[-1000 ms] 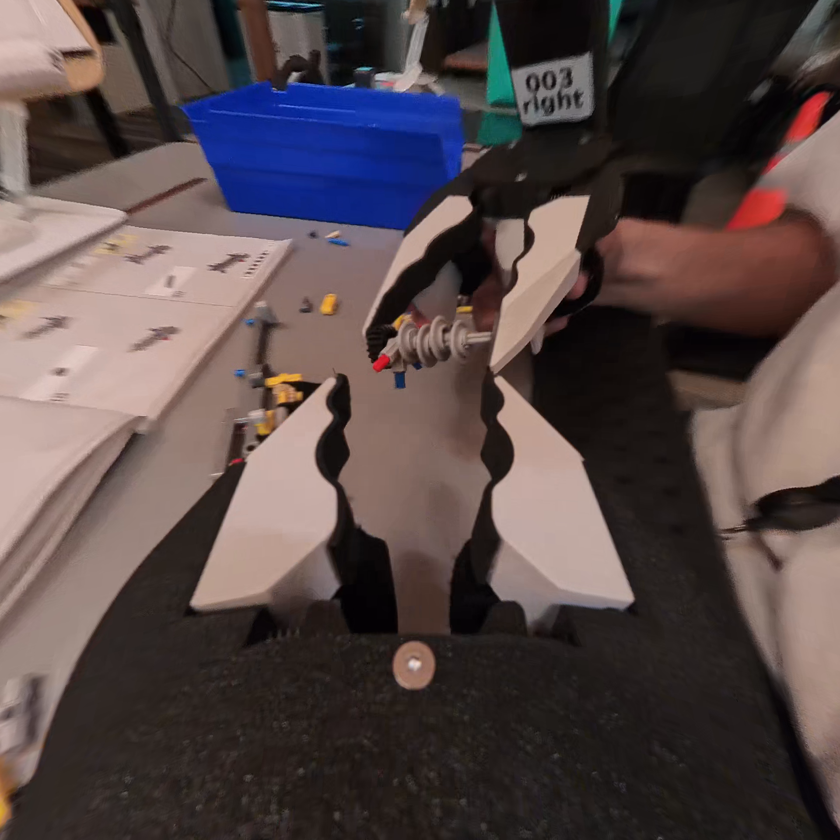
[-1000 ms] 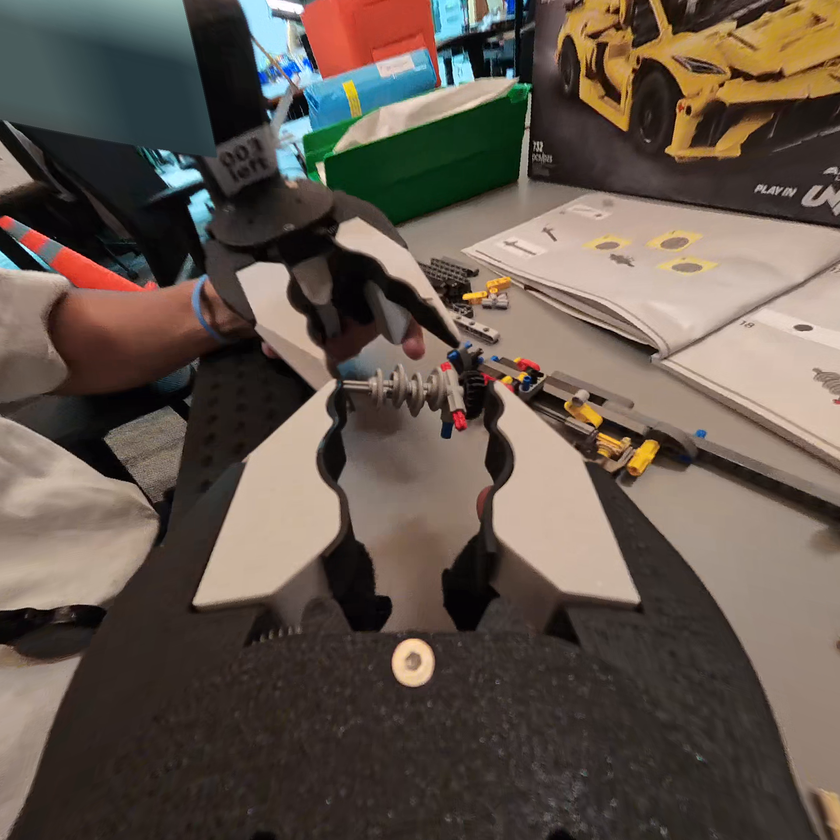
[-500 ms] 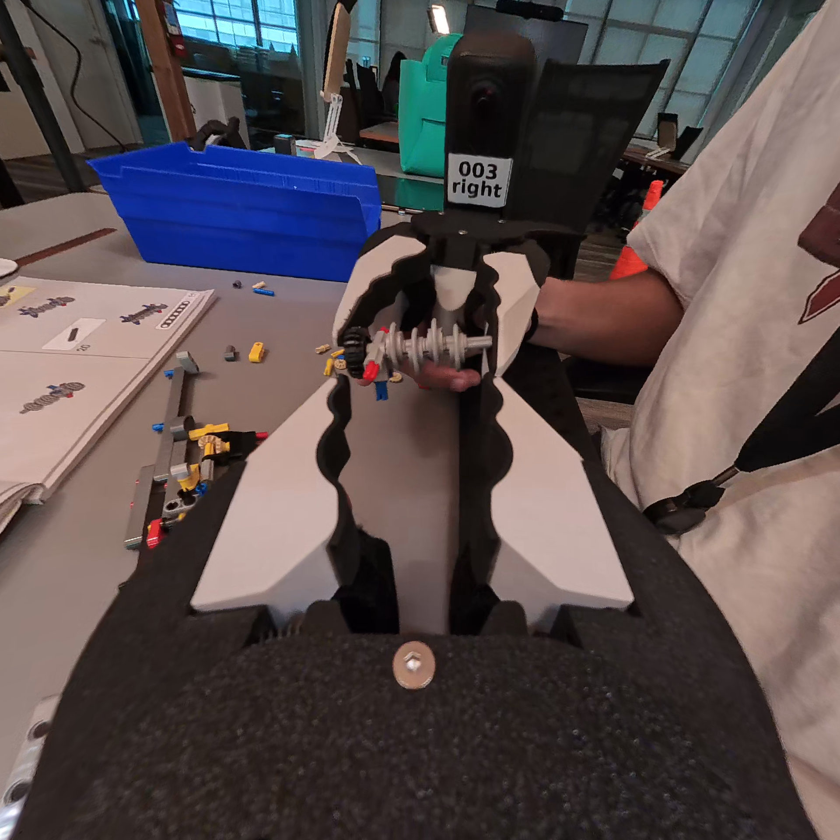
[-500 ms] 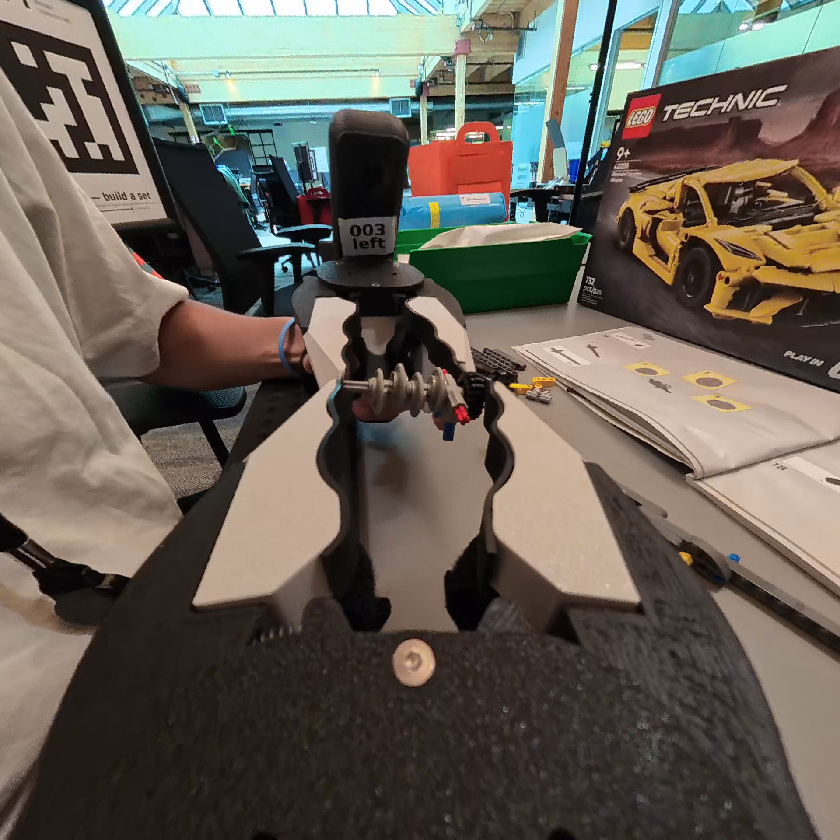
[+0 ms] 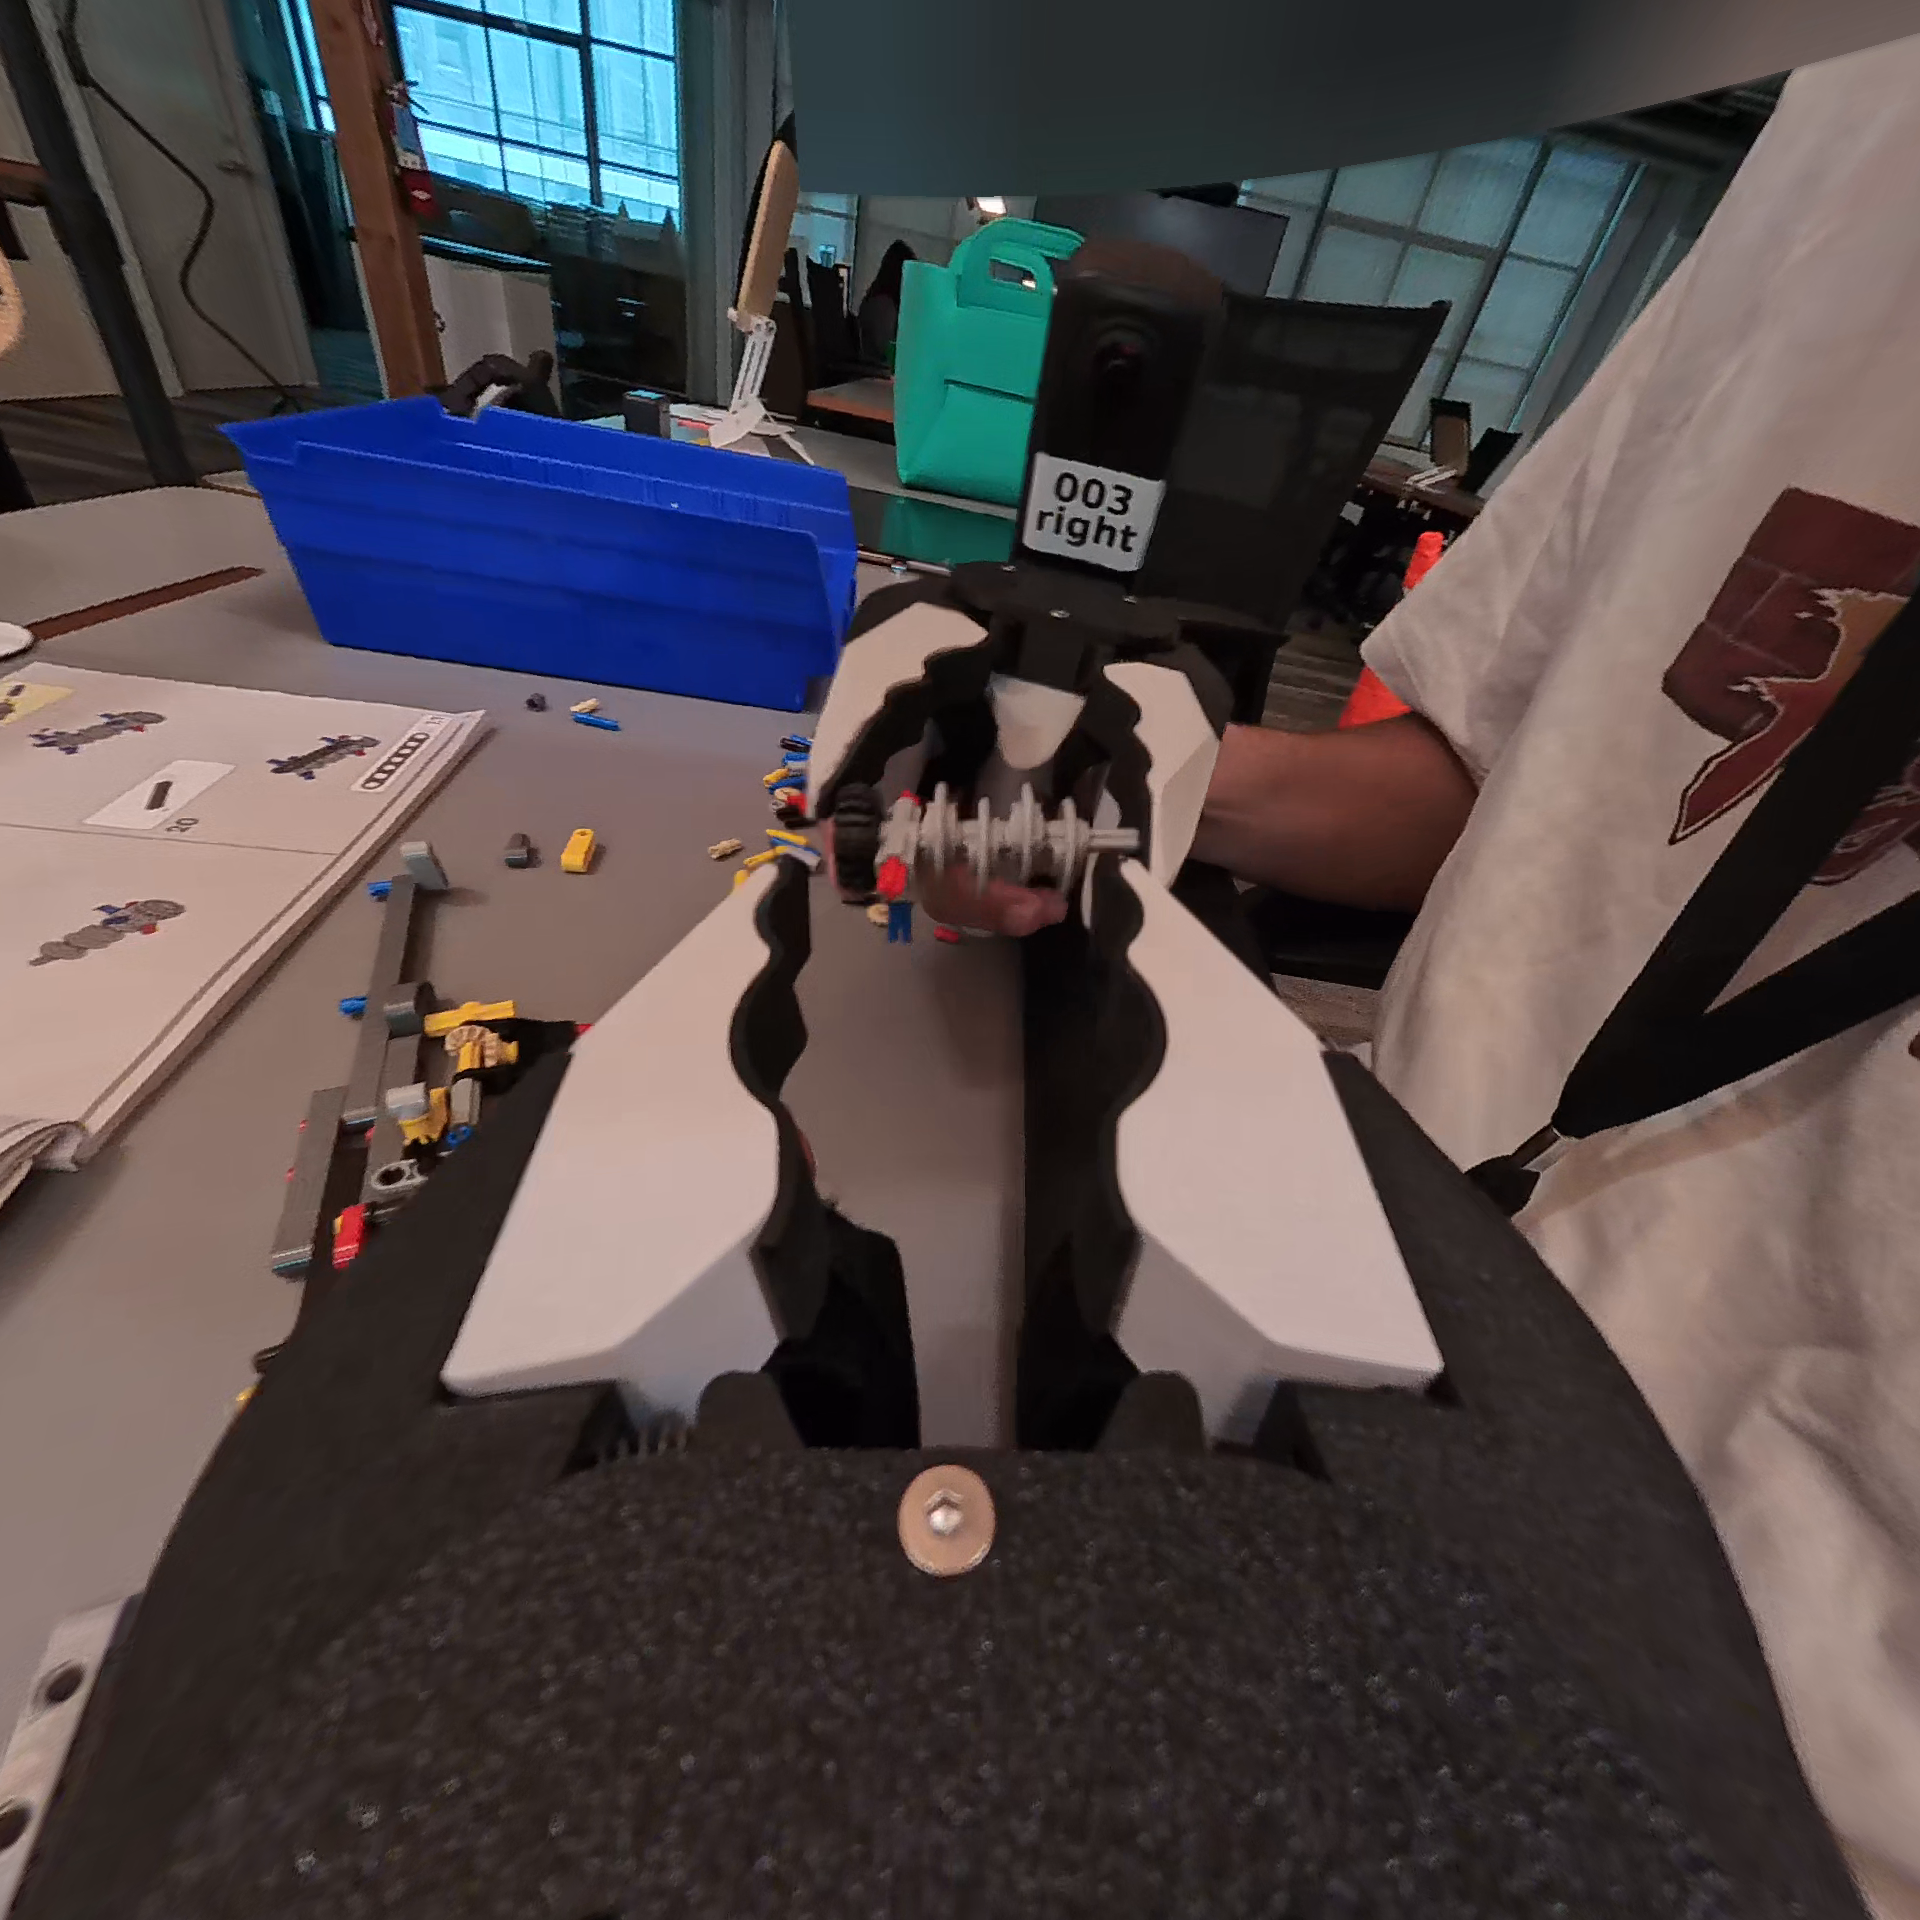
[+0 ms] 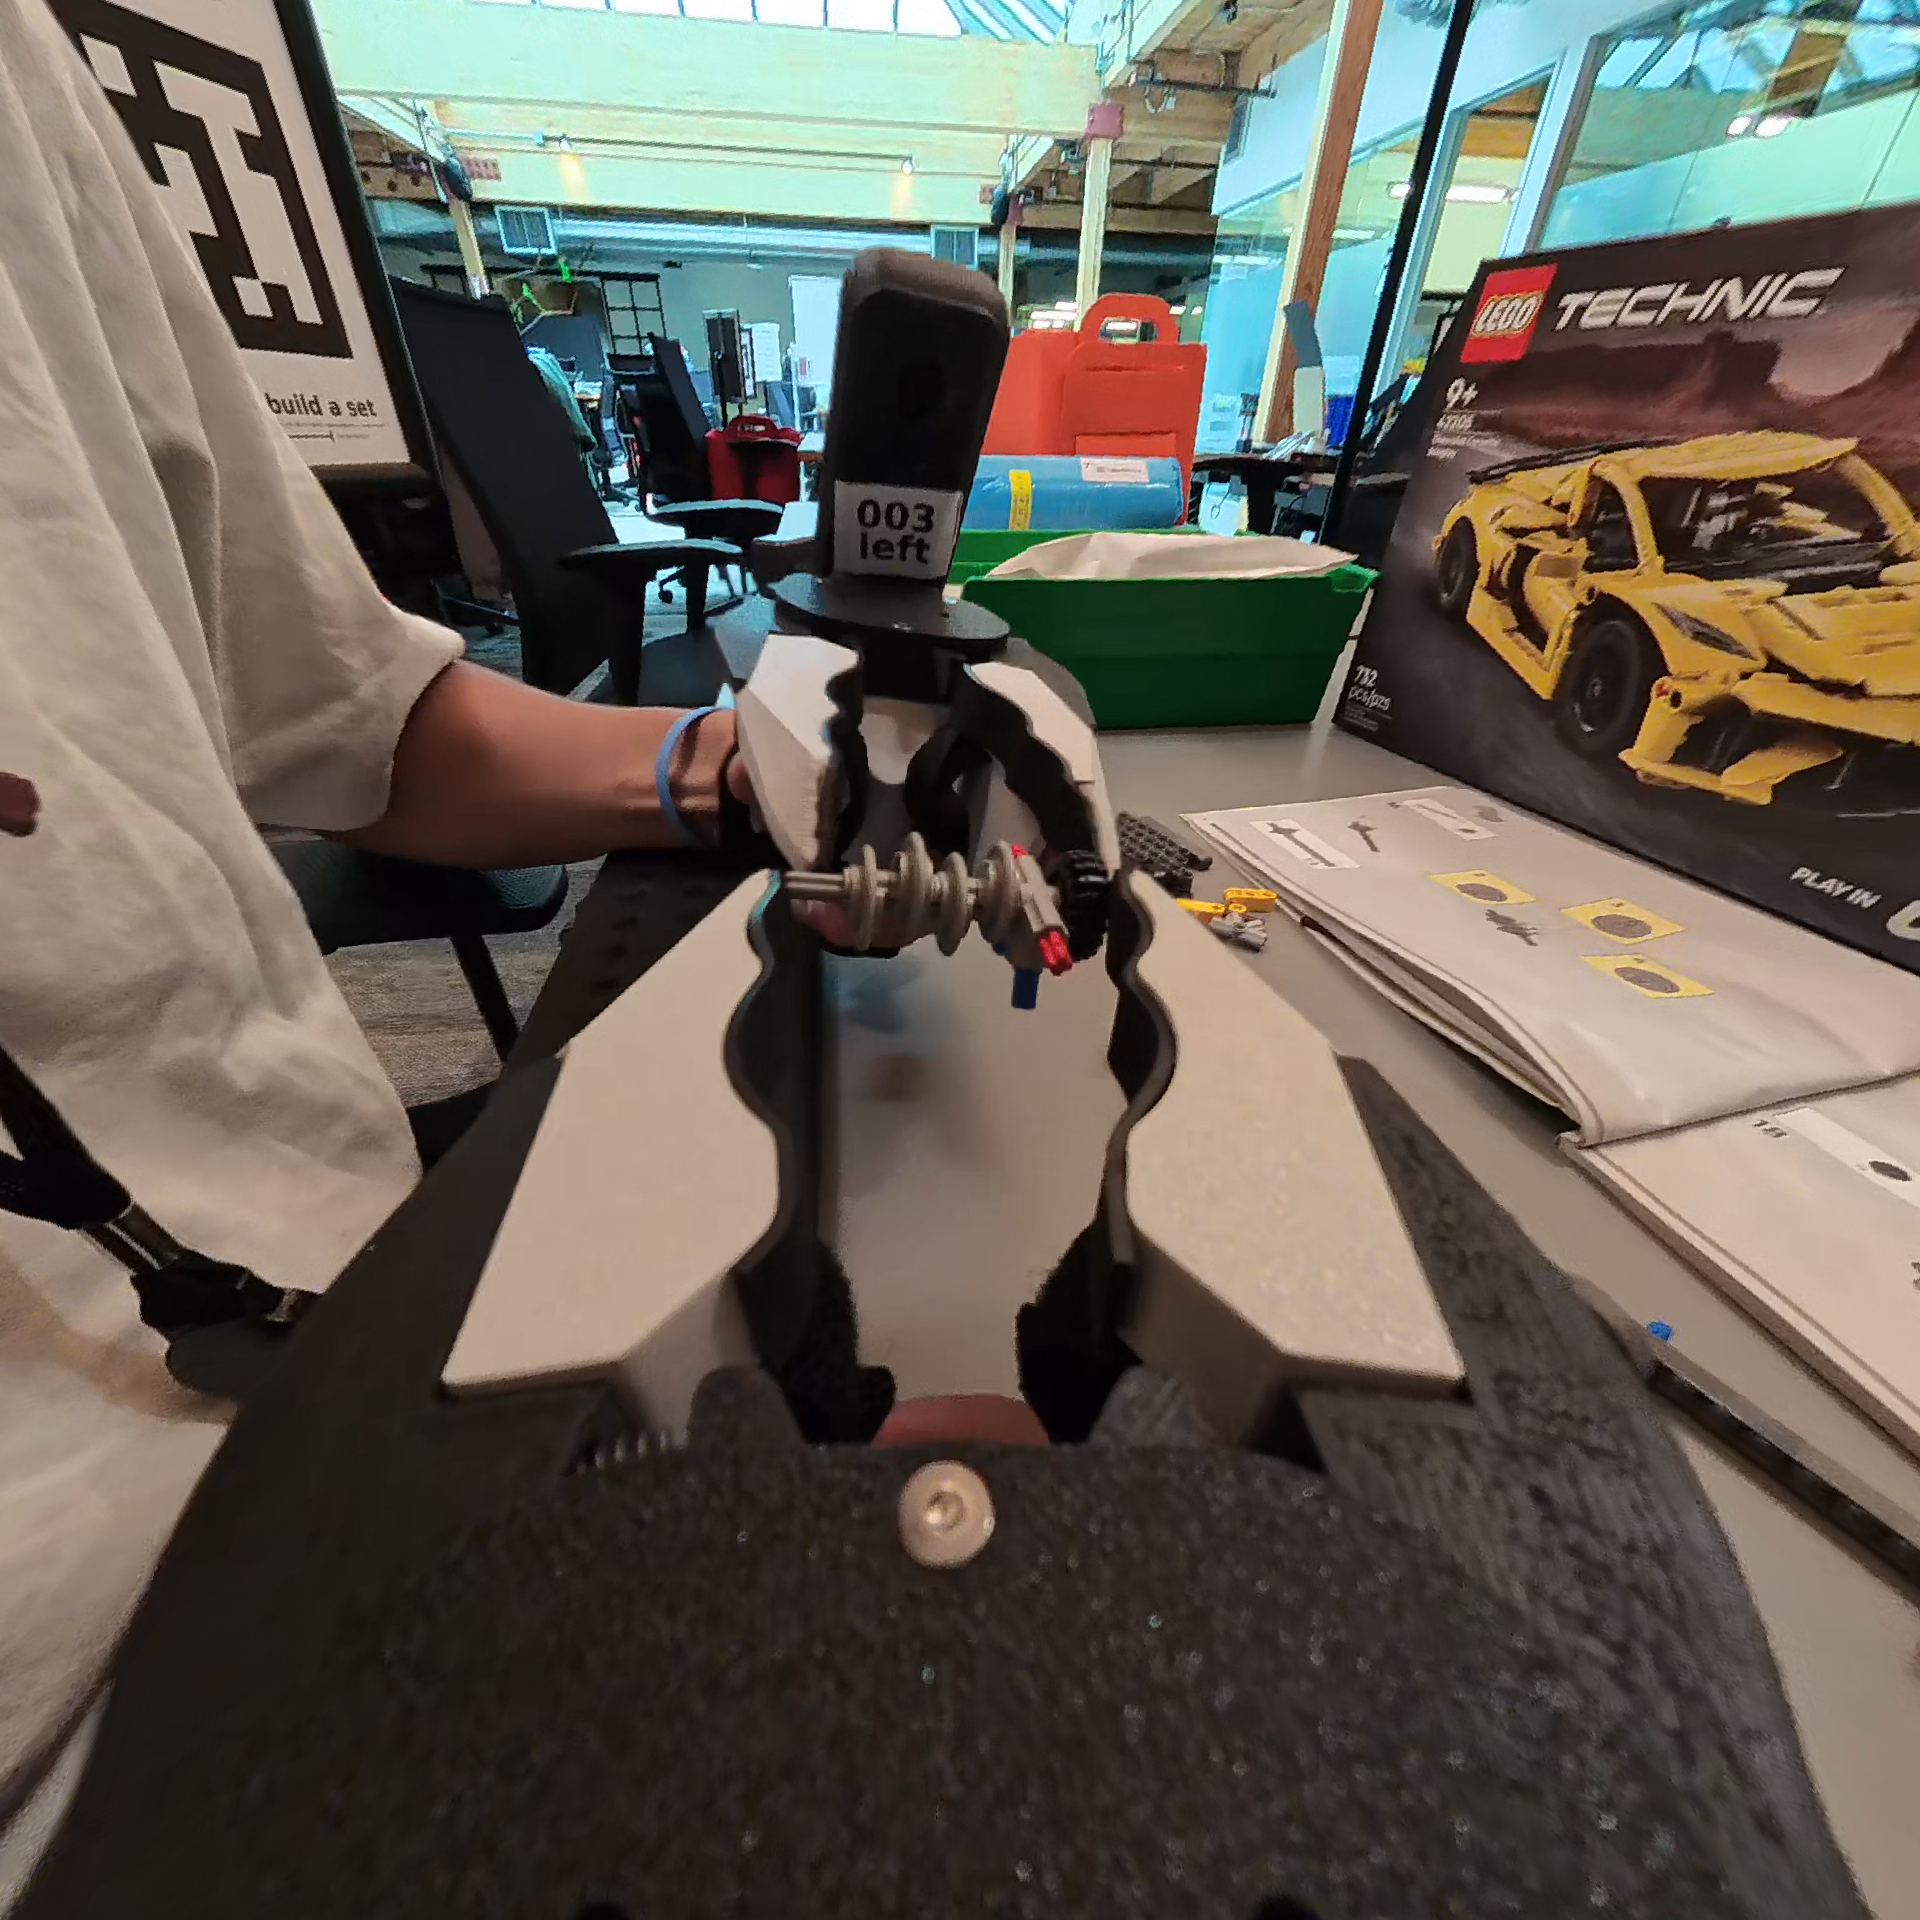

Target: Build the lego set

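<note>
Blue bin (image 5: 540,540) left-view only

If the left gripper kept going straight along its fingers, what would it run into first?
Most likely the grey crankshaft assembly held crosswise just past the left gripper, with the right gripper facing it directly behind. How much gap remains to the assembly is hard to judge from these views.

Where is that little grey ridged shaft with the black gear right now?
The grey shaft is held up above the table, gripped across the tips of the right tongs, with the left tongs meeting it head-on.
</note>
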Motion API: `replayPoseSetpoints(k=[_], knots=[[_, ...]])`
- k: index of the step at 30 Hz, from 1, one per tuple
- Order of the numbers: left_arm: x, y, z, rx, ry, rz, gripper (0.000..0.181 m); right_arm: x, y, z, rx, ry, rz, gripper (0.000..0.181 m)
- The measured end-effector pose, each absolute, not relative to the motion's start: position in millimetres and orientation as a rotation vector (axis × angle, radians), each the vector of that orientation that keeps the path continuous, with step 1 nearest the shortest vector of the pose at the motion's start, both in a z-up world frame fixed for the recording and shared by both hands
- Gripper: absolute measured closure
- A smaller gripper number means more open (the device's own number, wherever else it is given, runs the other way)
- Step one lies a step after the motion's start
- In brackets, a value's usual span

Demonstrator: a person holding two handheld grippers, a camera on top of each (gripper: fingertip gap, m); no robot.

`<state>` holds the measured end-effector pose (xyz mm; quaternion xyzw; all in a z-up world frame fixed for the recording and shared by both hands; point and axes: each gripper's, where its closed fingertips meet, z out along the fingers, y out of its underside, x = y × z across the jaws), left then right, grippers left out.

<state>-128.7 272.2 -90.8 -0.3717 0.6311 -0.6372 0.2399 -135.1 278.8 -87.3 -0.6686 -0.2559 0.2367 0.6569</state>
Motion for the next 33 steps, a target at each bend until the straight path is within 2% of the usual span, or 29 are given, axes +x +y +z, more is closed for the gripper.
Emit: replayPoseSetpoints(k=[4, 22, 33], knots=[[-131, 269, -92, -0.991, 1.749, -1.744, 0.136, -140, 276, -90, -1.509, -0.629, 0.498, 0.121], [-130, 272, -94, -0.983, 1.745, -1.676, 0.137, -139, 279, -99, -1.573, -0.62, 0.512, 0.12], [-133, 266, -97, -0.979, 1.783, -1.692, 0.135, -143, 275, -99, -1.524, -0.728, 0.37, 0.122]])
